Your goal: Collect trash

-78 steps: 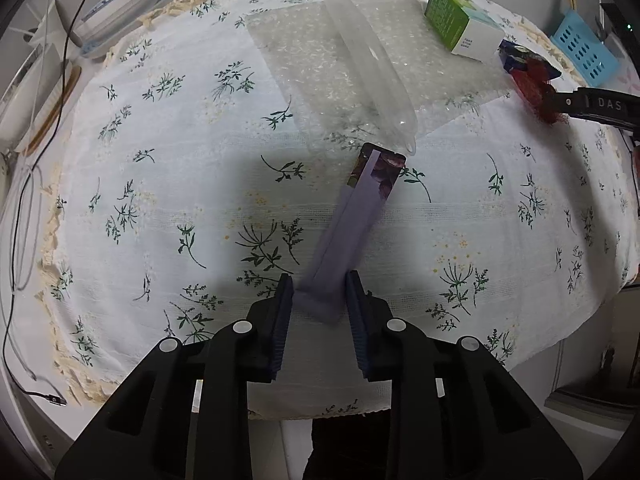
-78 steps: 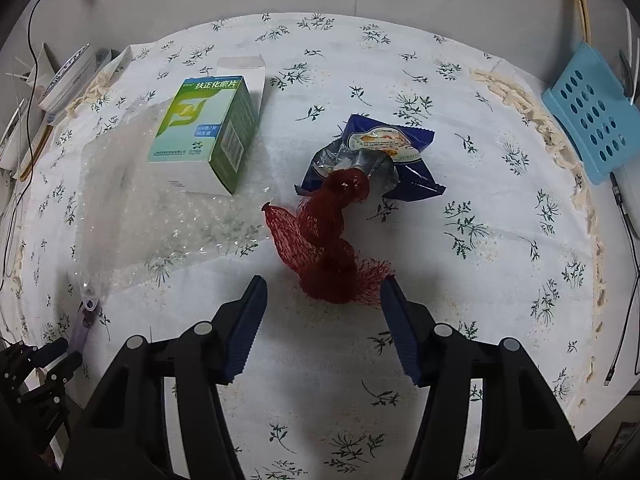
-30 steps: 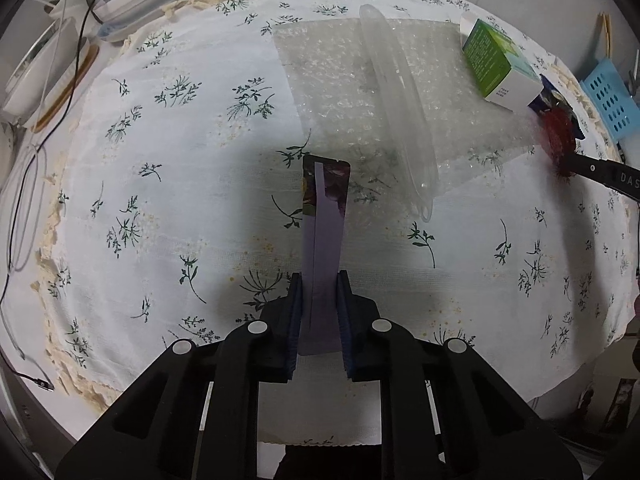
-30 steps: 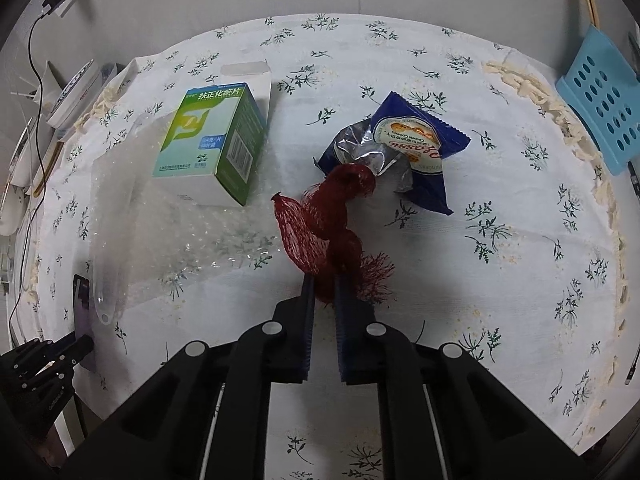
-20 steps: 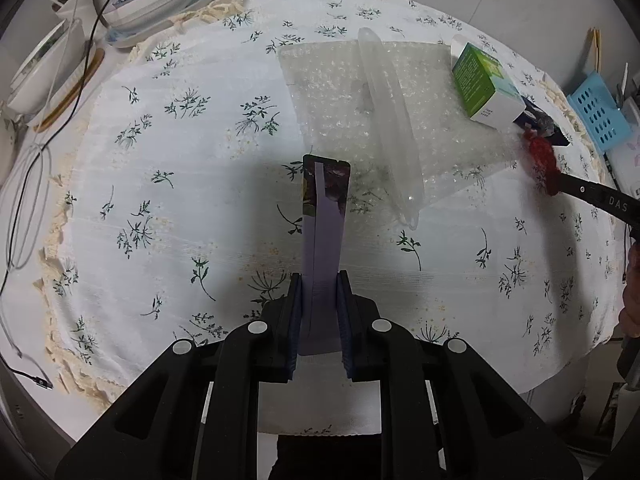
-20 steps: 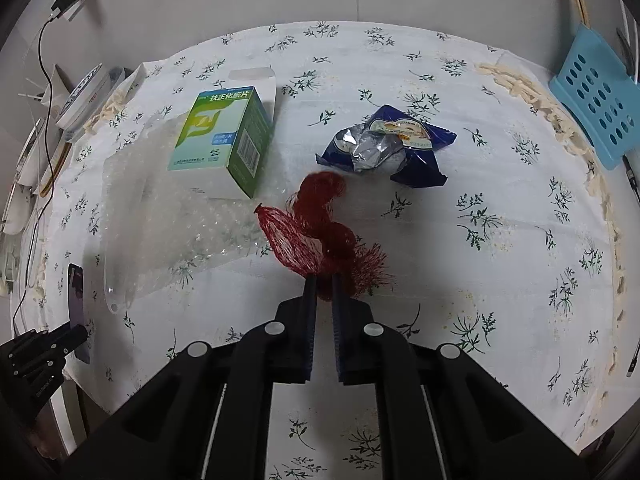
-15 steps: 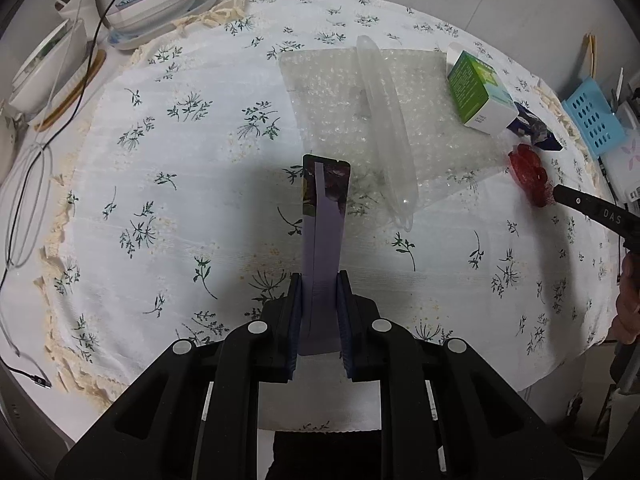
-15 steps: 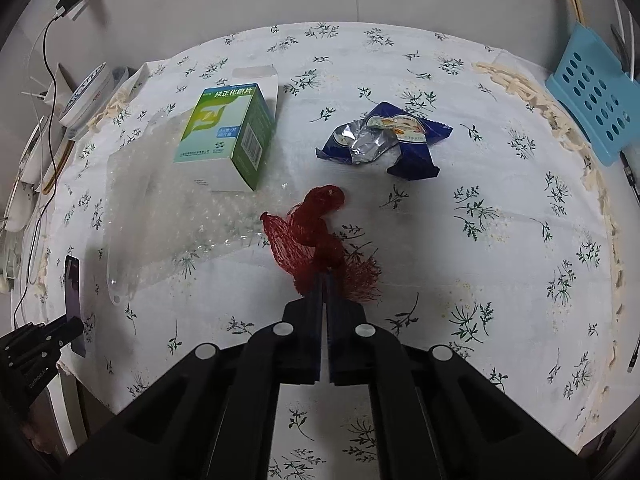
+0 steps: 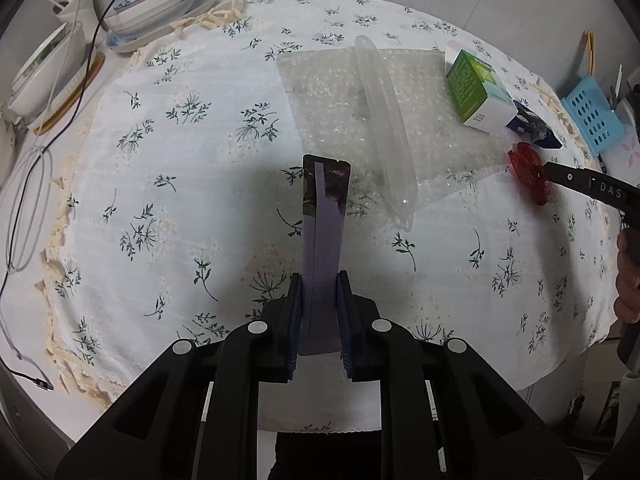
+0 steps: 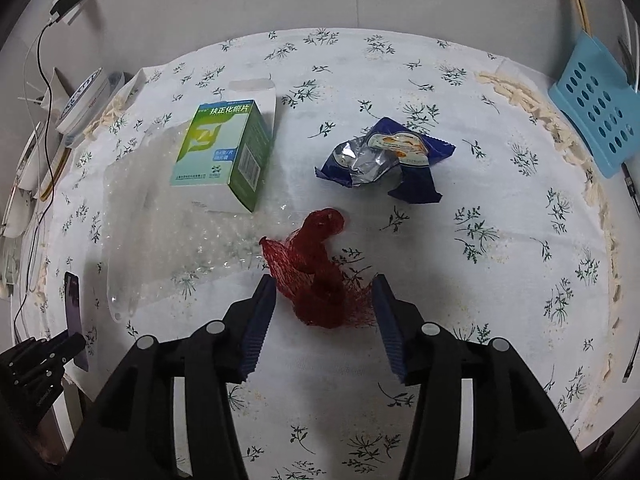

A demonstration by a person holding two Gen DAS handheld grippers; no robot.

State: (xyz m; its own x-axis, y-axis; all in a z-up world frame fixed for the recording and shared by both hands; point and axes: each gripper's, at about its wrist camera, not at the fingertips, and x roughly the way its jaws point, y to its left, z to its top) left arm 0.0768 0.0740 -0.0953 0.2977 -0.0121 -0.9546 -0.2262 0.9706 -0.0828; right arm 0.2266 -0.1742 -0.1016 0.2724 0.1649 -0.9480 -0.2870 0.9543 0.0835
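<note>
- Left wrist view: the left gripper (image 9: 319, 300) has its jaws pinching the lower end of a long purple wrapper (image 9: 323, 236), which sticks out forward above the cloth.
- That same wrapper shows only as a thin sliver at the far left of the right wrist view, with the left gripper a dark shape below it.
- Right wrist view: the right gripper (image 10: 324, 312) has just been opening; its jaws stand spread, with the red mesh net (image 10: 320, 276) lying on the cloth between them, the pads clear of it or nearly so.
- From the left wrist view the net is a small red clump at the far right, one black finger beside it and part of a hand (image 9: 627, 276) at the frame edge.
- Only the right wrist view shows the crumpled blue snack bag (image 10: 388, 164) plainly, well beyond the net.
- The green and white box (image 10: 224, 152) rests on the far part of the bubble wrap sheet (image 9: 384, 120); a clear plastic tube (image 9: 384, 128) lies across the sheet.
- The net sits just off the bubble wrap's corner, with open cloth to its right and towards the near edge.
- The worktop (image 10: 500, 260) wears a white floral cloth with fringed edges.
- Bowls (image 9: 156, 0) and cables crowd the left edge; a blue perforated basket (image 10: 596, 108) sits at the right edge, a pale wall behind.
</note>
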